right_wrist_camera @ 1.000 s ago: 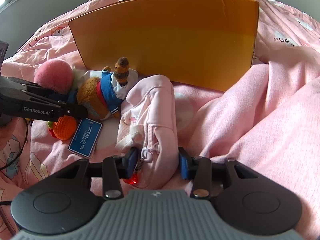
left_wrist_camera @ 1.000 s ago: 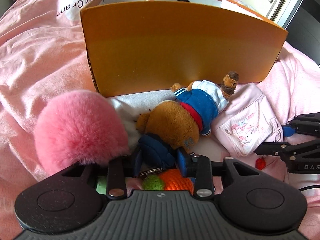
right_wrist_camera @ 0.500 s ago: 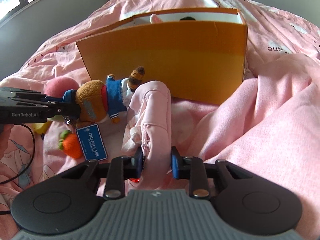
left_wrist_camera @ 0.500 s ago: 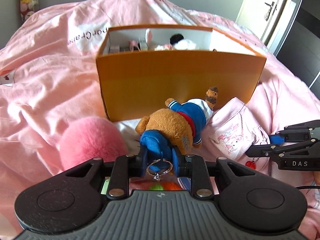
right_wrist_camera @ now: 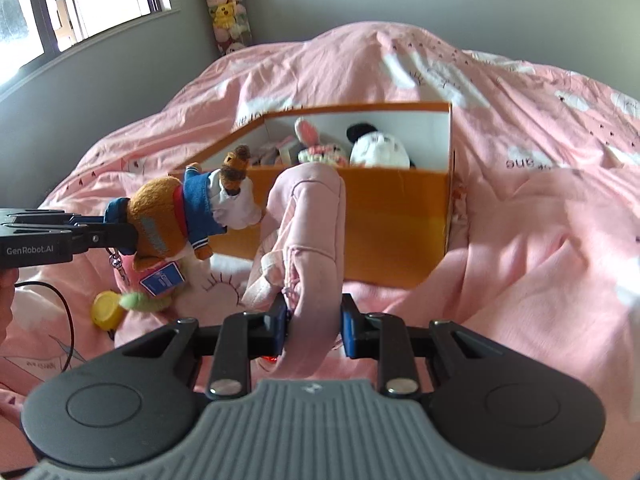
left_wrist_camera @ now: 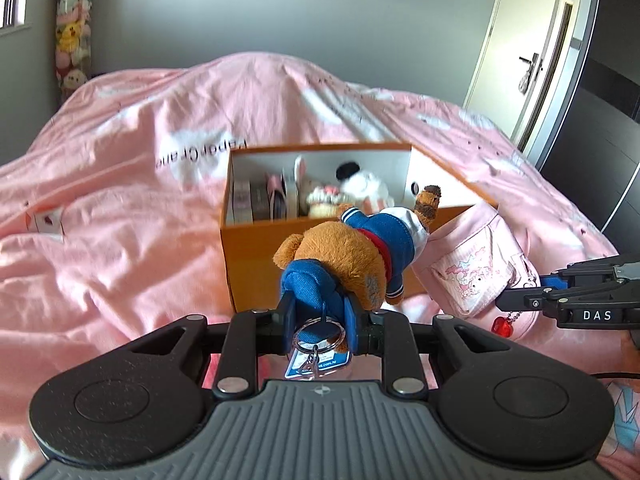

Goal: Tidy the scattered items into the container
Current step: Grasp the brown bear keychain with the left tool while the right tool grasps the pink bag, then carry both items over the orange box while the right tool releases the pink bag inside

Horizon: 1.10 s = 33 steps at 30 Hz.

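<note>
While both your grippers carry a load above the pink duvet point(left_wrist_camera: 120, 200), you are in the carrying step of the tidy-up: nothing has yet gone over the rim of the open orange cardboard box point(left_wrist_camera: 256, 264).

Your left gripper point(left_wrist_camera: 318, 322) has its jaws narrowed onto the blue denim cap of the brown plush bear in a blue-and-white sailor jacket point(left_wrist_camera: 352, 256), which hangs clear of the bedding just in front of the box's near wall. Your right gripper point(right_wrist_camera: 312, 326) is clamped on the pale pink fabric pouch with a cartoon print point(right_wrist_camera: 308, 240), which rises from the jaws toward the box.

I judge that the next move calls for carrying each load forward over the near wall and letting go only once it is above the white interior, where a white-and-black plush point(right_wrist_camera: 380, 150) and a crocheted rabbit point(right_wrist_camera: 316, 146) already take up room.

Left on the bed by the left gripper are a yellow cap-like piece point(right_wrist_camera: 107, 307) and a pink-and-green soft toy point(right_wrist_camera: 154, 294).

Readable writing: "GenRobot.AI" on the left gripper's side, "DAS" on the right gripper's side. The duvet's dark print appears reversed, and the bear's blue tag point(right_wrist_camera: 162, 280) is too small to read.
</note>
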Tool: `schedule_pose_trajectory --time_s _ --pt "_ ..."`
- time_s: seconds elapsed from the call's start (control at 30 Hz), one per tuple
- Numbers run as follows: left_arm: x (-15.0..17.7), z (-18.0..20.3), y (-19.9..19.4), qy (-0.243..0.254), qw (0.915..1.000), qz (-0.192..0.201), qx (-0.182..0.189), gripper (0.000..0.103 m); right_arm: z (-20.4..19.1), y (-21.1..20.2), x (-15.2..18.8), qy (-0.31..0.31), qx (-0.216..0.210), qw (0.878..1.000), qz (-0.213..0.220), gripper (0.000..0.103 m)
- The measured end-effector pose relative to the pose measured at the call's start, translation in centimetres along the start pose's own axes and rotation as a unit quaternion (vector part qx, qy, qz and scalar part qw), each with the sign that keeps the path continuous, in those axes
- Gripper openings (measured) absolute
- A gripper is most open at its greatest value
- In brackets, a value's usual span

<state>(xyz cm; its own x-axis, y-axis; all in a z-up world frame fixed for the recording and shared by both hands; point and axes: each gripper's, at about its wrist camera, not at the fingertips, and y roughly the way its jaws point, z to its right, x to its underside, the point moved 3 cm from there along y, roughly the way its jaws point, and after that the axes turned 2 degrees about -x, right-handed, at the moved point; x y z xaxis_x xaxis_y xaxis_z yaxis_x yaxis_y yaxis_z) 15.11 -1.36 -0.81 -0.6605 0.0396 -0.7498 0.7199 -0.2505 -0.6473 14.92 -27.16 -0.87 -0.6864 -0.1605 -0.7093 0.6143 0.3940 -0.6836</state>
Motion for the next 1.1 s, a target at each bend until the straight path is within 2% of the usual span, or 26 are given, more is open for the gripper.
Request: schedule_pose_trajectory --time_s 0.27,0.47,0.67,0.93,1.1 --pt "-3.3 0.4 -1.6 0.008 0.9988 0.049 -0.004 0.028 1.1 -2.2 -5.4 0.003 0.015 0.999 0.048 0.029" --pt "-6.2 0.9 -1.5 0.026 0.9964 0.081 -0.008 0.028 1.5 -1.5 -10.5 -0.015 0.075 0.995 0.057 0.029" --pt "-8.9 1.0 0.3 0.06 0.9936 0.095 -0.015 0.028 2.2 2.8 -13.8 -0.028 0.137 0.99 0.017 0.029" --pt "-11.1 0.5 4.3 0.107 0.99 0.091 -0.013 0.028 4.1 9.6 -15.0 -0.032 0.205 0.977 -0.047 0.029" --pt "-10.9 0.2 6.9 0.124 0.9892 0.079 0.001 0.028 4.3 12.9 -15.0 -0.053 0.24 0.966 -0.078 0.029"
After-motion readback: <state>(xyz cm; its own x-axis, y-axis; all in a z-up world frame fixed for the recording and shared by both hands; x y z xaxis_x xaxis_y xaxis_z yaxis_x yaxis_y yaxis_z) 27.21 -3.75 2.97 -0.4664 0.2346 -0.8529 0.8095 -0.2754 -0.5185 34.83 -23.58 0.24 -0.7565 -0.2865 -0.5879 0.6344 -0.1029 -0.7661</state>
